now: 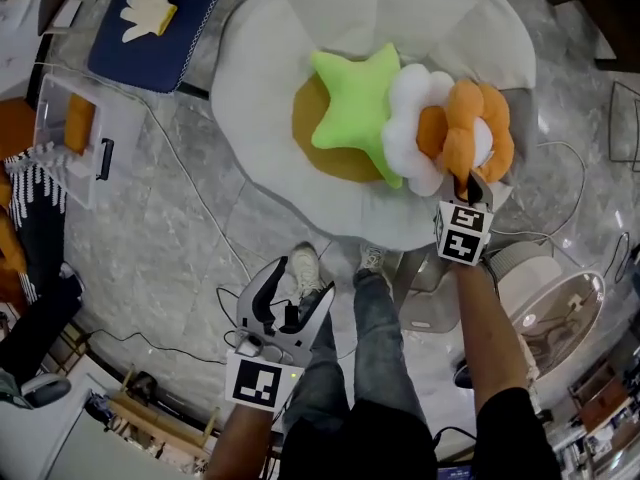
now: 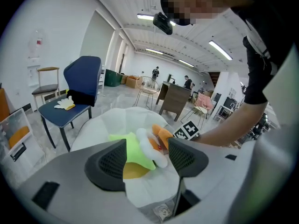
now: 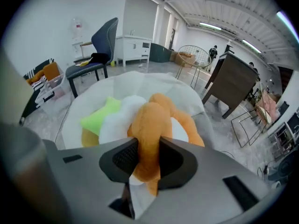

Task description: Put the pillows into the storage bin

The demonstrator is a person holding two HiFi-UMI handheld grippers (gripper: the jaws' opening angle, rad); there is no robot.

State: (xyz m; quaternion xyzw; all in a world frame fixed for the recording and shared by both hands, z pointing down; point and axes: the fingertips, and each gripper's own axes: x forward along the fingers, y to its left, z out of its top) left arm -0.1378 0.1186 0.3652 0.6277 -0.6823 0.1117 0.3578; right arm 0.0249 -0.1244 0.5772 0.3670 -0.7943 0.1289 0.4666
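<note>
1. Nearest to you, the left claw (image 1: 300,288) hung low over the floor beside your legs. Its jaws stood wide with nothing between them. It had no load, so it was free for a second pillow or for steadying the bin.

2. Farther out, the right claw (image 3: 148,158) pointed steeply down. Its jaws were narrow and pinched on one petal of the orange flower pillow (image 1: 478,128). A petal is a thin, soft fold, so it fitted between the jaws where the full pillow body likely would not.

3. The orange flower pillow lay at the right edge of the pile, touching the white flower pillow (image 1: 410,118). To the left of that lay the green star pillow (image 1: 355,98), partly over a yellow pillow (image 1: 325,143). All four rested on a large white cushion (image 1: 270,78), which kept them off the floor. Because they overlapped, lifting the edge pillow first was judged least likely to drag the others.

4. Farthest away, at the left, a clear bin (image 1: 60,163) stood on the floor, well apart from the pile. It was probably the storage bin, and something orange already sat inside it. Beyond it, a blue chair (image 1: 150,48) carried a white glove-shaped pillow (image 1: 148,8).

5. None of the four piled pillows had reached the bin.
</note>
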